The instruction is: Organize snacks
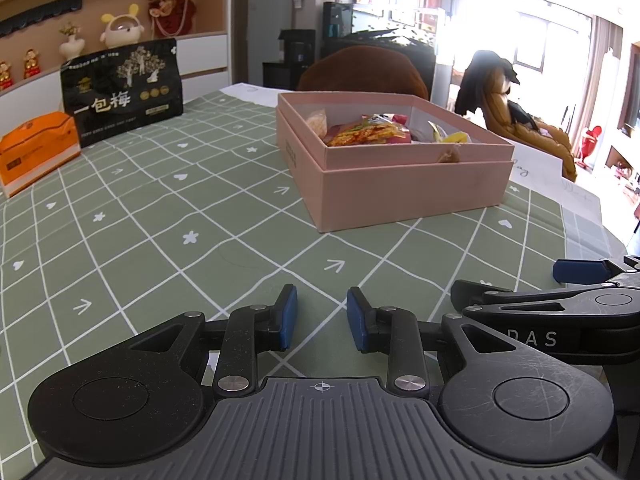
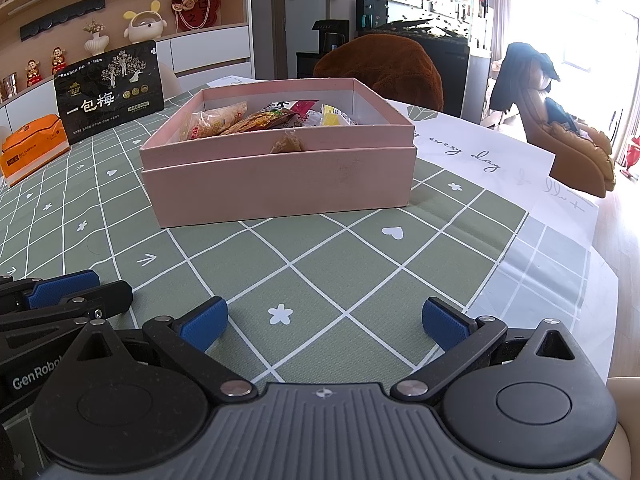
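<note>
Snacks [image 2: 264, 120] already lie heaped inside the pink box [image 2: 280, 176], which sits on the green checked cloth of the worktop [image 2: 320, 280], ahead of both pairs of tongs and well apart from them. One brownish packet [image 2: 287, 145] hangs over the near rim of the box rather than lying inside it.

By my reading the task is at a pause near its end, or between picks: no loose snack shows on the cloth in either view. The left tongs [image 1: 322, 318] hang low over the worktop with their blue pads a narrow gap apart and nothing between them. The right tongs [image 2: 324, 324] stand just beside them, spread wide, also empty.

A likely next move would be to reach forward to the box and tuck the overhanging packet down inside. That calls for a light pinch on thin wrapper without shoving the box. Whether the black plum bag [image 1: 124, 92] propped at the far left, or the orange carton [image 1: 36, 152] beside it, counts among the things to sort, I cannot tell.

Much is hidden. The near wall of the box covers the lower layer of its contents, so how full it is stays unclear. The printed labels on the packets are too small to read. Strong window glare washes out the right side of the left view, and the worktop's near edge is covered by the tongs' bodies.
</note>
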